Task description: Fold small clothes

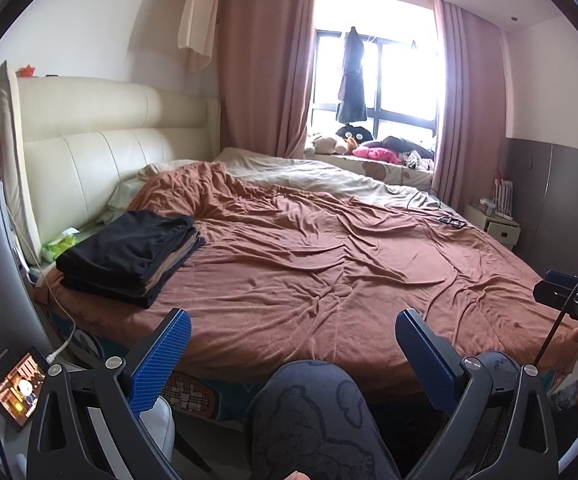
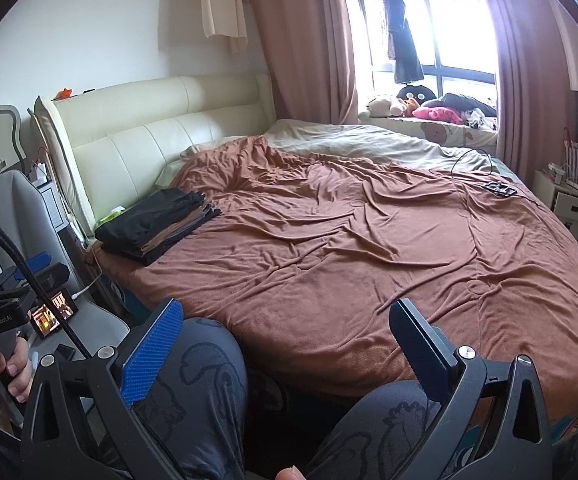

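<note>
left hand-held gripper [image 1: 291, 334]: jaws wide apart, empty, above knee | right hand-held gripper [image 2: 287, 326]: jaws wide apart, empty | stack of folded clothes [image 1: 131, 250]: on bed [image 1: 329, 264], left side near headboard [image 1: 101, 160], well apart from both

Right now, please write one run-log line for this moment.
left gripper: open, empty | right gripper: open, empty | folded clothes stack: on brown blanket, near headboard | unfolded garment: none seen
</note>
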Motion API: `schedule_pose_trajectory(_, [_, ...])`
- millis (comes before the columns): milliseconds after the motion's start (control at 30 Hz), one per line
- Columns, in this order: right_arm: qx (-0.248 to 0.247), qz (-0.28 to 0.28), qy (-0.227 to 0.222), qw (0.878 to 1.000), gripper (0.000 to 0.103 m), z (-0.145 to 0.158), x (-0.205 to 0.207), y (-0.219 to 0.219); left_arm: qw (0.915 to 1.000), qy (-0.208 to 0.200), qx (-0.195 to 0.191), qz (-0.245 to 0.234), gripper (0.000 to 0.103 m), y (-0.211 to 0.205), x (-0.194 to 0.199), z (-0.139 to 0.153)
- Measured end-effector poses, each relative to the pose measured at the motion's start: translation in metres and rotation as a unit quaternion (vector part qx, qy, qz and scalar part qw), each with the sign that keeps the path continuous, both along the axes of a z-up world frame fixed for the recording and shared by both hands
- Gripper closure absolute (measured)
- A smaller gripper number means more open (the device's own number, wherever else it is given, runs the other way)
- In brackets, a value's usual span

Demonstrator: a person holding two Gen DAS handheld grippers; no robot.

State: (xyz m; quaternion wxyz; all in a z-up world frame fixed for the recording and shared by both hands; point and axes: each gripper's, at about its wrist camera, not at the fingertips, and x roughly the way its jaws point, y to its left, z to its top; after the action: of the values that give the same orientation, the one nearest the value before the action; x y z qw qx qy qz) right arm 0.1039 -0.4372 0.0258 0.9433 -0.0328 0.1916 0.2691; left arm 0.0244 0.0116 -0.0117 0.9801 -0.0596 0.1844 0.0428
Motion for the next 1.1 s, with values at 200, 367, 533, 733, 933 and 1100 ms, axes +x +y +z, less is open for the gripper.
schedule_pose_trajectory(200, [0.002,0.002,-0.002,1.0,0.0,0.0,-0.0012,-0.0023,1.0,-0.002,0.001,0.001,0.0,0.0011,-0.0028,0.0026])
schedule_pose_trajectory(367, [-0.005,0.003,-0.003,1.0,0.0,-0.0009,-0.0024,-0.0005,1.0,-0.003,-0.004,0.005,0.0,0.0046,-0.0053,0.0026])
schedule_pose_trajectory(533, [-0.005,0.004,-0.004,1.0,0.0,0.0002,-0.0028,0.0,0.9999,-0.004,-0.008,0.006,0.0,0.0062,-0.0077,0.0028])
schedule_pose_trajectory(733, [-0.006,0.004,-0.004,1.0,0.0,0.0003,-0.0024,-0.0005,0.9999,-0.005,-0.006,0.006,0.0,0.0065,-0.0094,0.0039])
schedule_pose_trajectory(933, [-0.003,0.004,-0.005,1.0,0.0,0.001,-0.0028,-0.005,1.0,-0.003,-0.005,0.007,0.0,0.0071,-0.0094,0.0039])
schedule_pose_trajectory(1100, [-0.002,0.003,-0.002,1.0,0.0,-0.0004,-0.001,-0.0065,1.0,-0.004,-0.005,0.006,0.0,0.0057,-0.0099,0.0045])
